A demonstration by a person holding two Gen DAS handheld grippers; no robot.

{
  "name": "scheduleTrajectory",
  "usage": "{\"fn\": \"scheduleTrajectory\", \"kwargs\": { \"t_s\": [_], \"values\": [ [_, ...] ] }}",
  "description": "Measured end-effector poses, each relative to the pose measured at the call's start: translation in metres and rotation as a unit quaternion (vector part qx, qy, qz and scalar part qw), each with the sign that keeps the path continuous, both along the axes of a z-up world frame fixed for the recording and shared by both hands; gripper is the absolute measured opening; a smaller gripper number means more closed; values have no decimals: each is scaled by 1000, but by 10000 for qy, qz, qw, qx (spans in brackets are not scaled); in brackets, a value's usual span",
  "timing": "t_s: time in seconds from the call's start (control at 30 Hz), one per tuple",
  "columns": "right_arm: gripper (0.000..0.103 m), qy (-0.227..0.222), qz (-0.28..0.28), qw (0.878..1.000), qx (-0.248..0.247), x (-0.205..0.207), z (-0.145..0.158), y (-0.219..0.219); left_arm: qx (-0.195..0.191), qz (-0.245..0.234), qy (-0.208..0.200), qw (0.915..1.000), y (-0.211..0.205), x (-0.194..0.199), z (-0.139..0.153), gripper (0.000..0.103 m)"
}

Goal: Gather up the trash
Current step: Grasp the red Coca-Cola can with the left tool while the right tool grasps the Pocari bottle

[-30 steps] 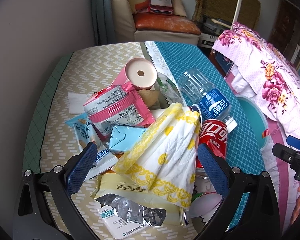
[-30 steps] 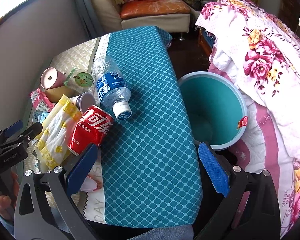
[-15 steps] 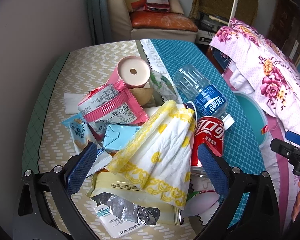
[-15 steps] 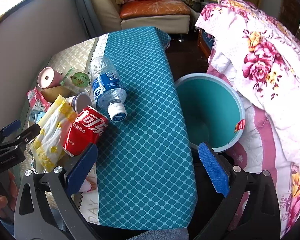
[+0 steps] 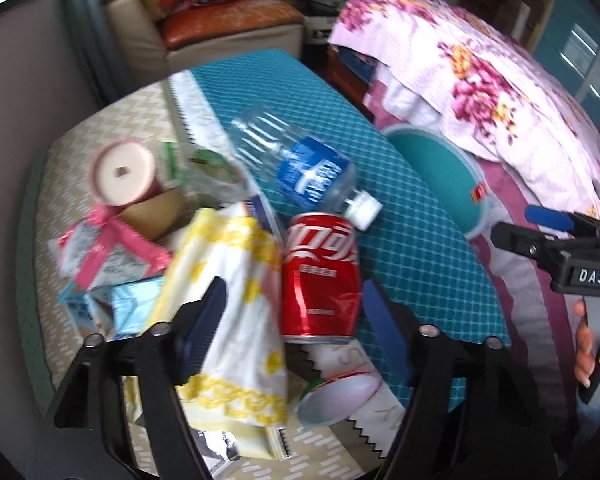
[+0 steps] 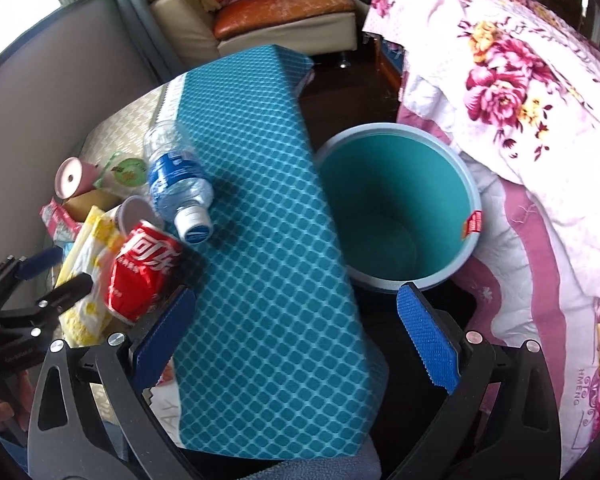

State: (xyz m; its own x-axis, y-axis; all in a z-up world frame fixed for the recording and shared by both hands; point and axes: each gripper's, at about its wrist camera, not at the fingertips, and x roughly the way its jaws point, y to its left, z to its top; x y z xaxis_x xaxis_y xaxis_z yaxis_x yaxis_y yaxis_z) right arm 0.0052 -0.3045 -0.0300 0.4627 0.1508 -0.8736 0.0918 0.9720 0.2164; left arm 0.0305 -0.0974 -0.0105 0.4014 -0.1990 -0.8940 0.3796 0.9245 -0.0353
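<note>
Item: your left tongs (image 5: pixel 292 320), just narrowing from full spread, now straddle can (image 5: pixel 320 276) and wrapper (image 5: pixel 236 300), no pinch yet; right tongs (image 6: pixel 296 336) spread, idle near bin (image 6: pixel 396 212)

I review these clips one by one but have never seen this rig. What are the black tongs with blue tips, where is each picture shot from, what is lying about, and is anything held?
There is no robot: a person carries a two-finger gripper in each hand, with a fisheye camera looking along the fingers. One picture looks out from the left gripper, the other from the right gripper.

On the table lie a red cola can, a plastic water bottle, a yellow-and-white wrapper, a pink cup and other packets. A teal bin stands beside the table.

The left jaws have just been closing, with the can and the wrapper between them, pads not yet pressing. The right gripper is open and empty.
</note>
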Motion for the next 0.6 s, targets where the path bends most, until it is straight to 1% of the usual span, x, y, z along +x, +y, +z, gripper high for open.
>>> {"fn": "scheduleTrajectory", "kwargs": {
  "t_s": [0.2,0.3,0.37,0.53,0.6],
  "values": [
    [97,36,-187,9992,345,2,-5,-22,102,-336,375,9987,-23,14,-22,65],
    [97,42,-242,9988,418,3,-8,-29,218,-371,534,9976,-29,21,-35,64],
    [97,63,-272,9985,472,4,-10,-33,311,-368,568,9972,-30,22,-42,64],
    [97,142,-308,9972,664,8,-19,-39,236,-361,890,9951,-33,31,-62,64],
    [97,164,-297,9969,708,9,-22,-39,233,-310,912,9951,-33,35,-67,64]
  ]
}}
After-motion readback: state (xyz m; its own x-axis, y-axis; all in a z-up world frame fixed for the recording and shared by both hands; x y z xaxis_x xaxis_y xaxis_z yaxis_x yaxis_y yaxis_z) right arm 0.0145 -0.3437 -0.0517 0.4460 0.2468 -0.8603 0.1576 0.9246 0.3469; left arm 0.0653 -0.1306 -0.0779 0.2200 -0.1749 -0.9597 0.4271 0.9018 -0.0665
